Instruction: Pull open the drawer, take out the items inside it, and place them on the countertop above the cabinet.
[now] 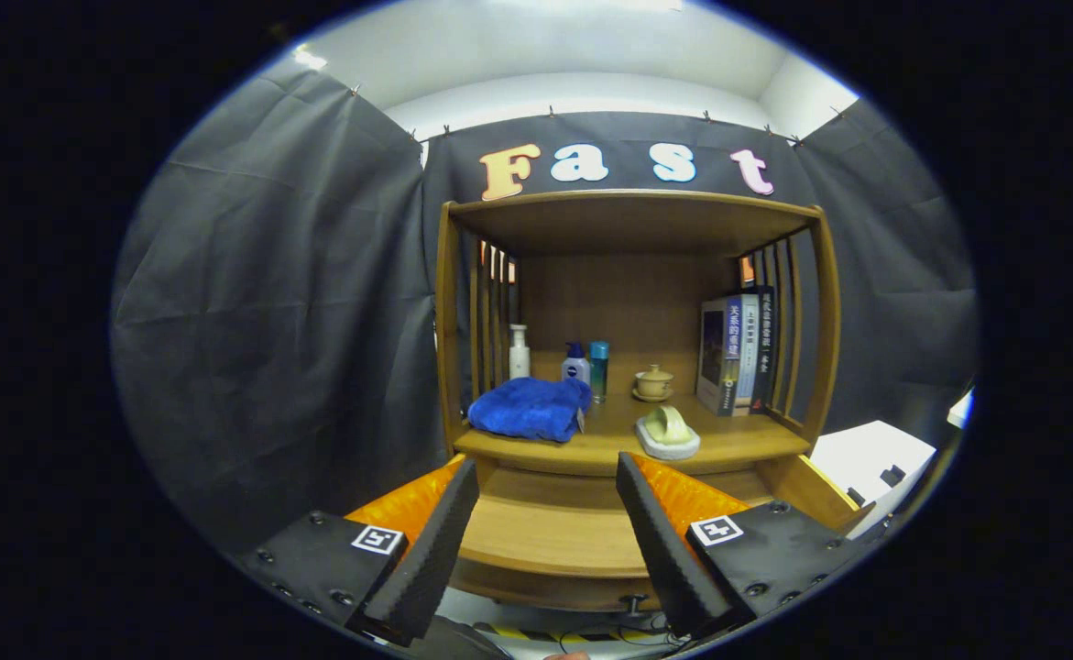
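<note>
Wooden drawer (545,536) pulled out, bare inside – tongs (545,541) spread wide above it, blue towel (530,409) on countertop (738,445).

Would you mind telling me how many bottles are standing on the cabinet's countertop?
3. A white bottle stands by the left slats, behind the blue towel; a blue-capped one and a teal one stand together mid-shelf. The towel may hide more. The open gripper holds nothing.
</note>
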A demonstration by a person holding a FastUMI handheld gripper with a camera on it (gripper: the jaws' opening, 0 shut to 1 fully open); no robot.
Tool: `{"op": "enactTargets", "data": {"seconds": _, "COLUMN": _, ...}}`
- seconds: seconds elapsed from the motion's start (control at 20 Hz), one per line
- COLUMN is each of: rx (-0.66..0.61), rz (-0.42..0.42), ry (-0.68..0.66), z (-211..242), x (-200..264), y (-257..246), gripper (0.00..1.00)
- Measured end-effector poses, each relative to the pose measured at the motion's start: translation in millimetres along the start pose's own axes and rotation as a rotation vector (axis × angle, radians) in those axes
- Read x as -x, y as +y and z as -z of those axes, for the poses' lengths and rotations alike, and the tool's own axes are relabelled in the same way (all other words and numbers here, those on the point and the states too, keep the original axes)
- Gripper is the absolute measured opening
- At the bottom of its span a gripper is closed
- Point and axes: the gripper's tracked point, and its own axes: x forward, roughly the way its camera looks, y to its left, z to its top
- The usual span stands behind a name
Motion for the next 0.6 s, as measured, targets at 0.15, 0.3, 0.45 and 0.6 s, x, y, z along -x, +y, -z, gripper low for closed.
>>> {"op": "enactTargets", "data": {"seconds": 0.15, "rx": -0.056, "rz": 0.003, "ry": -0.021, "z": 18, "x": 11, "y": -5, "gripper": 0.98}}
{"op": "enactTargets", "data": {"seconds": 0.3, "rx": -0.052, "rz": 0.049, "ry": -0.025, "z": 37, "x": 16, "y": -26, "gripper": 0.98}}
{"op": "enactTargets", "data": {"seconds": 0.45, "rx": -0.006, "rz": 0.098, "ry": 0.003, "z": 55, "x": 29, "y": -43, "gripper": 0.99}}
{"op": "enactTargets", "data": {"seconds": 0.6, "rx": -0.007, "rz": 0.137, "ry": -0.018, "z": 67, "x": 33, "y": -55, "gripper": 0.99}}
